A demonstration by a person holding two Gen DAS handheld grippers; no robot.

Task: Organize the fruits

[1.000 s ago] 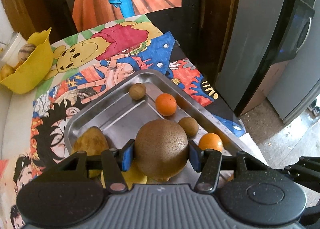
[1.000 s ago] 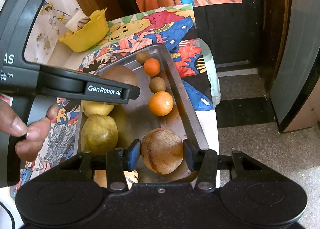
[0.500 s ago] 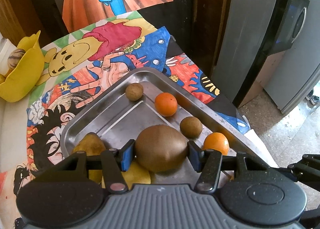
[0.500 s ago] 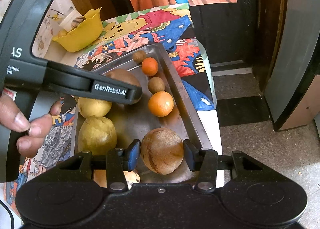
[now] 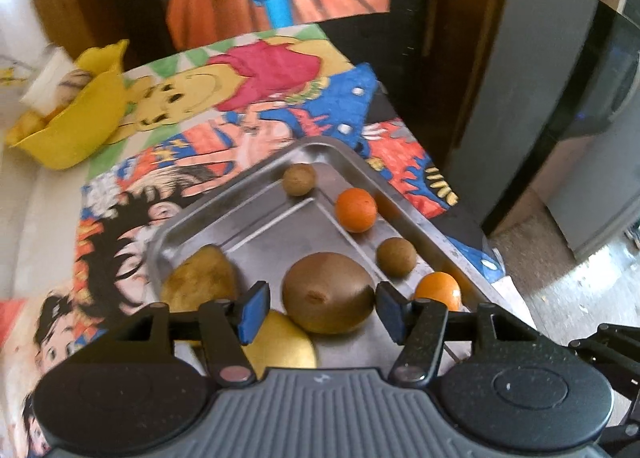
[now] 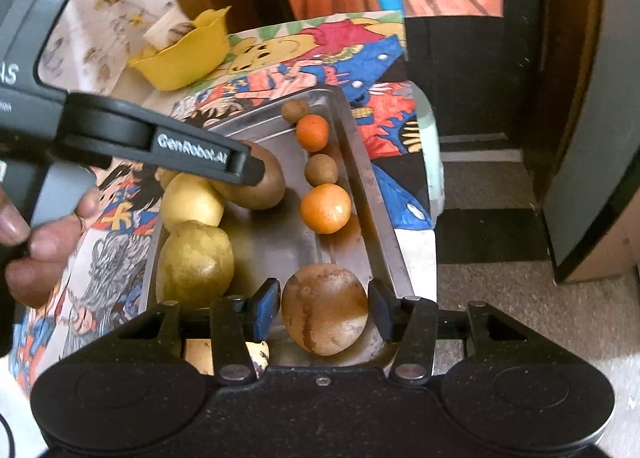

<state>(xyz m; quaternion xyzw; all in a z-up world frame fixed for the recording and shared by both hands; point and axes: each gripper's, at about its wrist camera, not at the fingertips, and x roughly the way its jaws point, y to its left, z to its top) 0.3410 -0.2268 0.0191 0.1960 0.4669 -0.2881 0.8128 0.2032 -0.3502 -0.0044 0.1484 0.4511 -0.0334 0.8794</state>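
Note:
A metal tray (image 5: 192,214) (image 6: 360,162) holds the fruit. My left gripper (image 5: 320,310) is open, its pads apart from a large brown fruit (image 5: 328,292) (image 6: 260,182) that lies on the tray between them. Two oranges (image 5: 356,210) (image 5: 437,290) and two small brown fruits (image 5: 298,179) (image 5: 396,258) line the tray's right side. Yellow-green fruits (image 5: 200,278) (image 6: 195,262) lie at its left. My right gripper (image 6: 324,312) is open around a tan streaked fruit (image 6: 324,308) at the tray's near end, with small gaps at both pads.
A yellow bowl (image 5: 72,126) (image 6: 184,54) with fruit stands at the table's far left on a cartoon-printed cloth (image 5: 260,98). The table edge and floor (image 6: 520,318) lie to the right, with a dark door and grey appliance beyond.
My left gripper opened and let go of the large brown fruit, which now rests on the tray. It also drew back a little. My right gripper stays around the tan fruit.

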